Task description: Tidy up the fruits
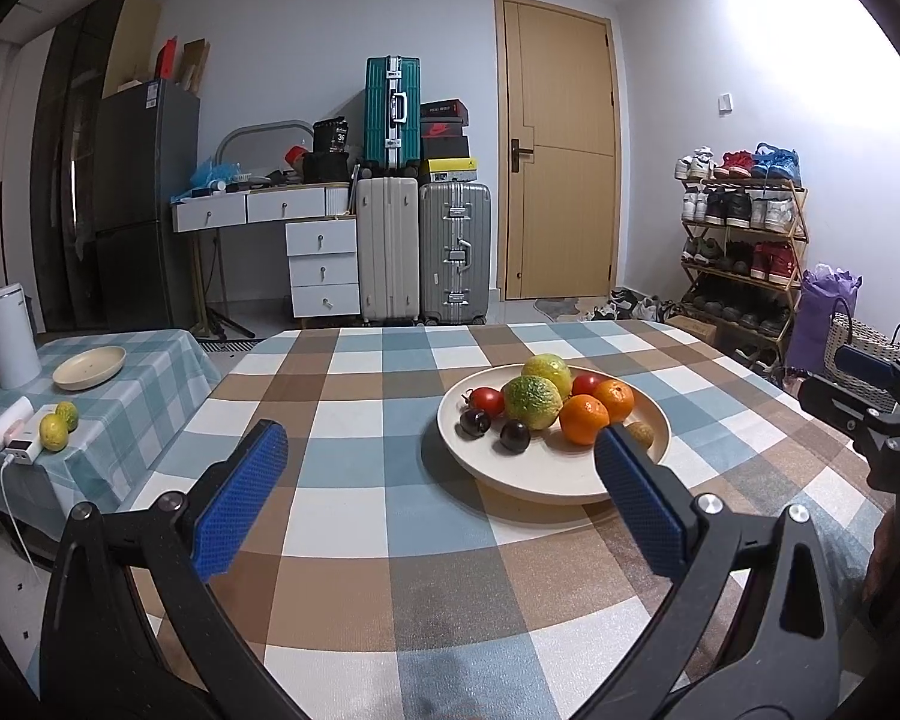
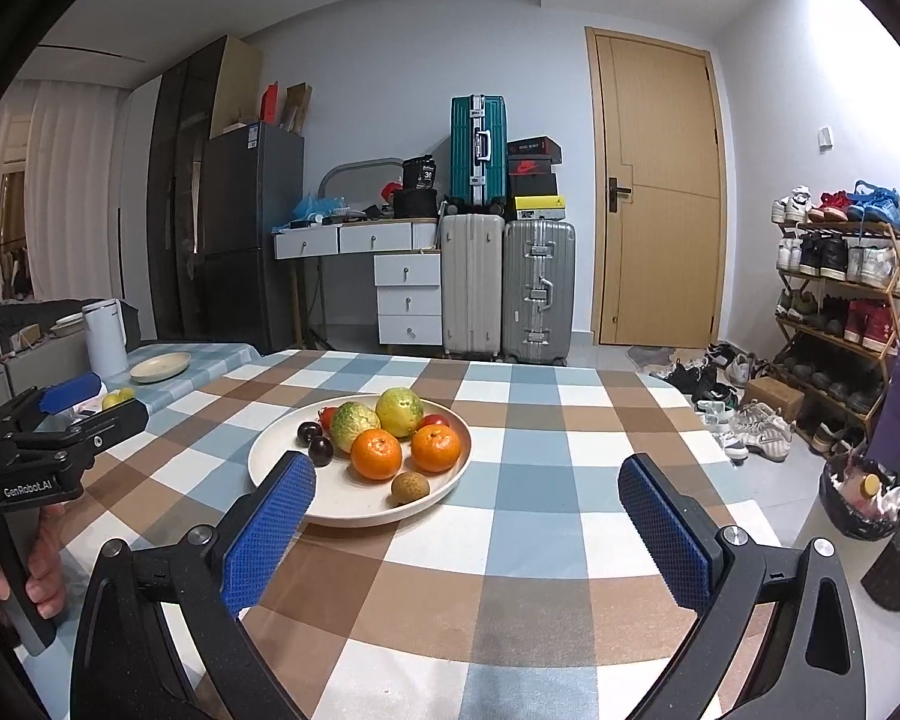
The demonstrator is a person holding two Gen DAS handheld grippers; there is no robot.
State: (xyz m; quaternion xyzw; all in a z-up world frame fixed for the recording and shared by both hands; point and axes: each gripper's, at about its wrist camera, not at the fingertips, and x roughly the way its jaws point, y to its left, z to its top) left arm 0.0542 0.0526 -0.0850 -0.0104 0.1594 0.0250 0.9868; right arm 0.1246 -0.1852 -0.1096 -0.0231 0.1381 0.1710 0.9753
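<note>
Left wrist view: the left gripper [image 1: 441,456] hangs spread wide and empty over the near edge of the checked table [image 1: 354,540]; a plate [image 1: 510,474] toward the far right holds two oranges [image 1: 583,419], two green fruits [image 1: 532,401], tomatoes, dark plums and a kiwi; two more green fruits [image 1: 54,431] lie on the side table [image 1: 144,384] beside an empty plate [image 1: 89,367].

Right wrist view: the right gripper [image 2: 467,501] is likewise wide and empty; the plate [image 2: 354,504] sits mid-table. Sorting could be midway or done; which fruit goes where is unsettled.

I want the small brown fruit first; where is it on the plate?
The small brown fruit lies at the plate's near rim in the right wrist view, just in front of the two oranges.
</note>
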